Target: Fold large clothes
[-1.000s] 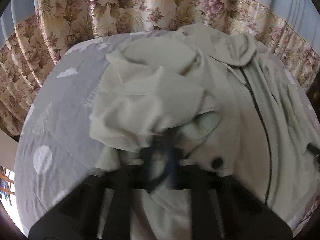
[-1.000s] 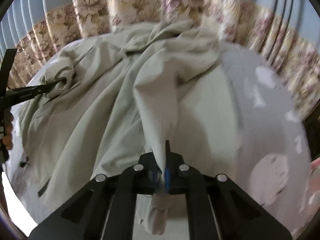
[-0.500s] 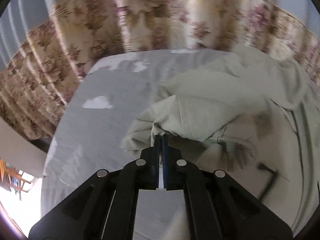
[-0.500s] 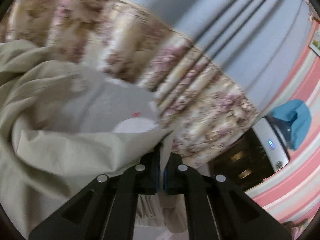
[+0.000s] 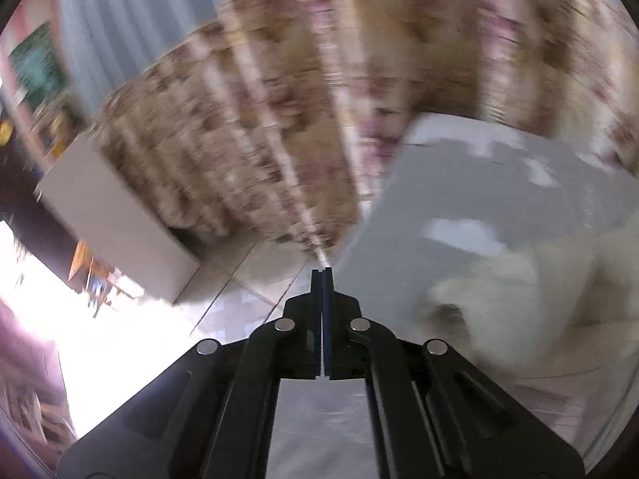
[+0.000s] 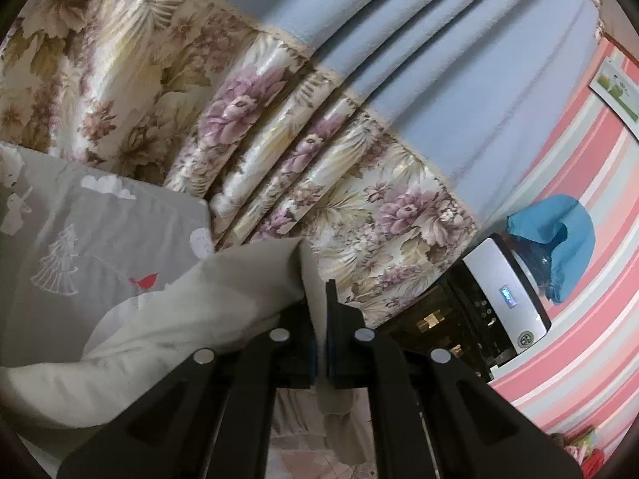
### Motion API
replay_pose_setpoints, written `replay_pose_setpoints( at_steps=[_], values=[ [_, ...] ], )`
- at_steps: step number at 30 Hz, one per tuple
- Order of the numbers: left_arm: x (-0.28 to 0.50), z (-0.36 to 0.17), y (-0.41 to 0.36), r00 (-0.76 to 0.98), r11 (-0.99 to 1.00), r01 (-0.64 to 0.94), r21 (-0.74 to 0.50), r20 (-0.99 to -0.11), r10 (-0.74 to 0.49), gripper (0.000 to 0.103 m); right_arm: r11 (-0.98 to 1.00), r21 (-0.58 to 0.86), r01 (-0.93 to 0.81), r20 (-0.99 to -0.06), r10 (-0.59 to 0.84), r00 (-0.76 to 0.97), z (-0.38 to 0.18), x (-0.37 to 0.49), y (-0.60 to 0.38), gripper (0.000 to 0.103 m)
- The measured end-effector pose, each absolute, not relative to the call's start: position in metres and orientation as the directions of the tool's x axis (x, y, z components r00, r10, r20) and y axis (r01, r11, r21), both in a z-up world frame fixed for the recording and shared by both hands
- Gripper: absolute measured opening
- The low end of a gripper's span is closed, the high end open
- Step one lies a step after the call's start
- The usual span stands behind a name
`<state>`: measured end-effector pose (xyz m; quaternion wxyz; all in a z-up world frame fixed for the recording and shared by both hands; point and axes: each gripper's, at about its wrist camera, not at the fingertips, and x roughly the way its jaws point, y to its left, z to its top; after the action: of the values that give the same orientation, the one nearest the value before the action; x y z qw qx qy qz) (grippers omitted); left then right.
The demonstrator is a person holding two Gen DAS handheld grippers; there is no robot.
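Note:
The large pale beige garment [image 6: 191, 311] lies on the grey patterned bed cover [image 6: 80, 231]. My right gripper [image 6: 319, 291] is shut on an edge of this garment, which stretches leftward from the jaws; a strip hangs below them. In the blurred left wrist view the garment [image 5: 539, 291] shows as a pale heap at the right on the grey cover [image 5: 459, 199]. My left gripper [image 5: 322, 273] is shut; its jaws are pressed together past the bed's left edge, with no cloth showing between the tips. Pale fabric shows below them.
Floral curtains [image 6: 279, 139] with blue drapes [image 6: 439, 60] hang behind the bed. A silver appliance [image 6: 507, 291] under a blue cloth [image 6: 559, 235] stands at the right by a pink striped wall. A white box [image 5: 108, 215] and tiled floor [image 5: 239, 291] lie left of the bed.
Both grippers have swung outward, away from the bed's middle. The left one now points past the bed's left edge at the floor; the right one has pulled the garment edge rightward.

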<state>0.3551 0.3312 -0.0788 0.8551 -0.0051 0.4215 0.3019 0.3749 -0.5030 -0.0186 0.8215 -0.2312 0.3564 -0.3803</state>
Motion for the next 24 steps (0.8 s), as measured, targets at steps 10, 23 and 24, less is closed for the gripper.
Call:
replay_pose_setpoints(
  at_steps=[10,23,24],
  values=[
    [0.279,-0.072,0.288,0.580,0.934,-0.344,0.095,-0.761,0.291,0.055,0.798,-0.426,0.427,-0.620,-0.601,0.504,-0.004,0.350,-0.495,0.072],
    [0.207,-0.097,0.144,0.630,0.999,0.004,0.049,-0.776,0.036,0.073,0.995,-0.045,0.085,-0.741,-0.090,0.666,-0.093,0.142,-0.309,0.070],
    [0.205,-0.100,0.141,0.627,0.999,0.010,0.046,-0.778,0.029,0.073,0.995,-0.044,0.092,-0.743,-0.095,0.662,-0.095,0.136,-0.304,0.070]
  ],
)
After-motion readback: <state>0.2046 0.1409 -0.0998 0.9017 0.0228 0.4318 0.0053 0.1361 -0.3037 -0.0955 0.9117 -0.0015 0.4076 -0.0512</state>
